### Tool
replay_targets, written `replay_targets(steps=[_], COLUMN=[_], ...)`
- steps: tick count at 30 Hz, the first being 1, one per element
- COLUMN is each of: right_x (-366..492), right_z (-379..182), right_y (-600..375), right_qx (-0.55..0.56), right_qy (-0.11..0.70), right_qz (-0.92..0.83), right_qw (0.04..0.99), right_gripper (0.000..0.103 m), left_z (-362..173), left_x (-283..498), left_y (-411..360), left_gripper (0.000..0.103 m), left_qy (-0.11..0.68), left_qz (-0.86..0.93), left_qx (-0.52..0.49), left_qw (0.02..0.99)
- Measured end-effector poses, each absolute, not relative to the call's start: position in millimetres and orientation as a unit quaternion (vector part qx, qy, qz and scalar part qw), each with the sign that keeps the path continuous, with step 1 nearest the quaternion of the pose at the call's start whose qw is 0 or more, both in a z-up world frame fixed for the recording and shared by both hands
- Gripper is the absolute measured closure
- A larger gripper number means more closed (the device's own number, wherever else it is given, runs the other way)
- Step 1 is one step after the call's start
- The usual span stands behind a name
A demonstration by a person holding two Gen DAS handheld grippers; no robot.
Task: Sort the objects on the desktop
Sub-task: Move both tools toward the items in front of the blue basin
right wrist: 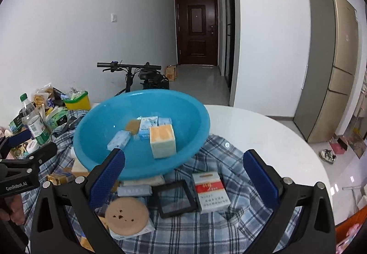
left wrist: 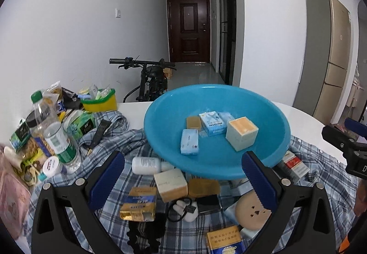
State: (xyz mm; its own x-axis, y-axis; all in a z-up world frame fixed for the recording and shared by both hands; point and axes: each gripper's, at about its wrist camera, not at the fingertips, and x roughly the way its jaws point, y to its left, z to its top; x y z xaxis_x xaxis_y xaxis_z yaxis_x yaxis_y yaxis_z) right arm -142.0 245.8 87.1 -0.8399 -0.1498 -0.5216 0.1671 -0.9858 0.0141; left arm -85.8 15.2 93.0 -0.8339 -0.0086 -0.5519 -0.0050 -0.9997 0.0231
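A blue plastic basin (left wrist: 165, 116) (right wrist: 91, 125) rests on a plaid shirt (left wrist: 128, 139) (right wrist: 220, 157) on the white table and holds several small boxes, among them a cream cube box (left wrist: 242, 135) (right wrist: 162, 141). My left gripper (left wrist: 183, 176) is open and empty above loose items: a gold and blue box (left wrist: 138, 203), a cream box (left wrist: 170, 184), a white bottle (left wrist: 146, 165) and a round tan disc (left wrist: 250, 212). My right gripper (right wrist: 183, 173) is open and empty above a red and white cigarette pack (right wrist: 211, 192), a black square frame (right wrist: 175, 199) and the tan disc (right wrist: 127, 212).
At the left stand a water bottle (left wrist: 59, 137) (right wrist: 36, 125), snack bags, green boxes (left wrist: 82, 125) and a yellow-green caddy (left wrist: 99, 102) (right wrist: 76, 100). A bicycle (left wrist: 151, 79) stands behind the table. The white round table (right wrist: 263, 134) shows at the right.
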Motion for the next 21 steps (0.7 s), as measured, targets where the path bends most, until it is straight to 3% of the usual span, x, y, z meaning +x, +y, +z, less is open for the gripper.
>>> replay_targets(steps=[15,21], right_x=[-149,-149], right_z=[113,112], right_y=[228,228], right_qx=[0.243,0.221], right_qy=[0.05,0.069], right_qz=[-0.964,-0.969], right_qw=[0.099,0.089], right_gripper=[0.0,0.0], left_z=[113,109], left_x=[-91,-95], left_y=[24,26], left_gripper=[0.0,0.0], left_qy=[-0.044,-0.049], left_qz=[-0.964,-0.96], left_qx=[0.259,0.274], left_qw=[0.042,0.001])
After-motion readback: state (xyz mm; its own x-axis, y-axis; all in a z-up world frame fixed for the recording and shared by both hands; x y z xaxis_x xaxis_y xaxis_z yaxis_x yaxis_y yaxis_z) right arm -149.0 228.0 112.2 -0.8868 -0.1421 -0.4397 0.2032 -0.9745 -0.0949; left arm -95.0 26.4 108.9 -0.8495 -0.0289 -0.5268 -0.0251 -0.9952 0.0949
